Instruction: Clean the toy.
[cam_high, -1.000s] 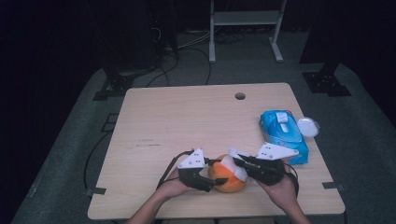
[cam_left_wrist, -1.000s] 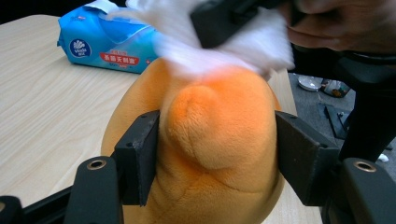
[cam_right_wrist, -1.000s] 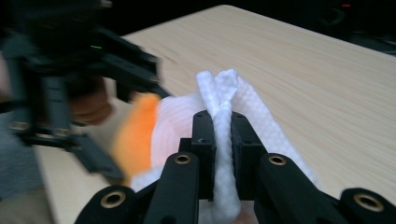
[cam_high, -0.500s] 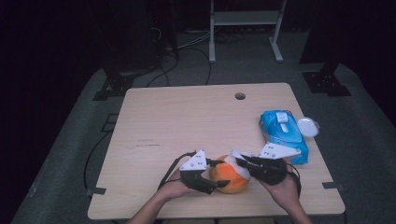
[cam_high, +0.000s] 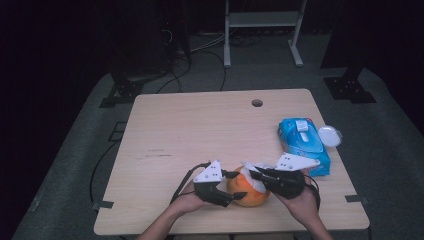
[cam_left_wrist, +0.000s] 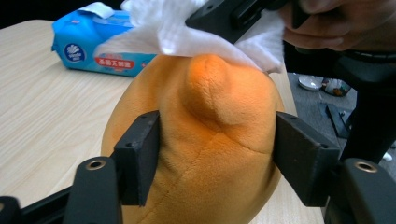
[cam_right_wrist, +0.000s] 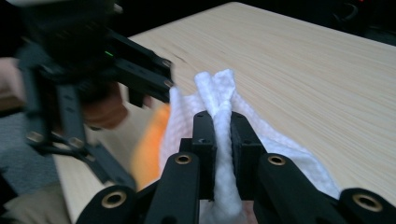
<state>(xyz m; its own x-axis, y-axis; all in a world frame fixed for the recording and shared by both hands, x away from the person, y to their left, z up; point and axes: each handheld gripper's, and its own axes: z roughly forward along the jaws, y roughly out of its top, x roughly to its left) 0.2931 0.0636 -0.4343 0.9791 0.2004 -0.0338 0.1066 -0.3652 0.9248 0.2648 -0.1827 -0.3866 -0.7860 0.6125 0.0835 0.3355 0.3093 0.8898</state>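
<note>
Left gripper (cam_left_wrist: 217, 154) clamped on plush (cam_left_wrist: 201, 140); right gripper (cam_right_wrist: 223, 140) pinching tissue (cam_right_wrist: 219, 98). Advise: hold plush steady, wipe with light strokes.

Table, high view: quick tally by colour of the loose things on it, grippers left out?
Orange: 1, the plush toy
White: 2, the tissue on the toy and the round lid at the table's right edge
Blue: 1, the tissue pack
Total: 4
</note>
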